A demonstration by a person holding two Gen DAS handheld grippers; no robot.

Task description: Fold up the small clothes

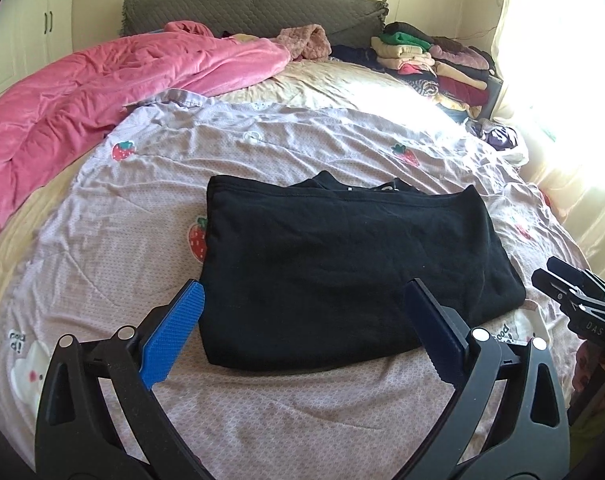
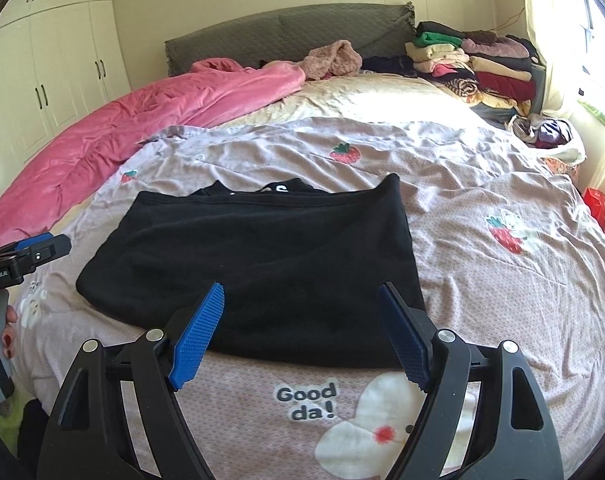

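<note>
In the left wrist view, the left hand-held gripper (image 1: 302, 300) is wide apart at the bottom of the frame, holding nothing, and the folded black top (image 1: 342, 264) lies in the middle on the bed (image 1: 262, 144). In the right wrist view, the right hand-held gripper (image 2: 300, 308) is apart too (nothing in it), low in the frame at the near edge of the black top (image 2: 262, 256).

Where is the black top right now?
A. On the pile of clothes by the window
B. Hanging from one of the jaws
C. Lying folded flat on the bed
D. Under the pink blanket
C. The black top lies folded flat on the strawberry bedsheet, and the jaws of both the left gripper and the right gripper stand open with nothing between them.
</note>
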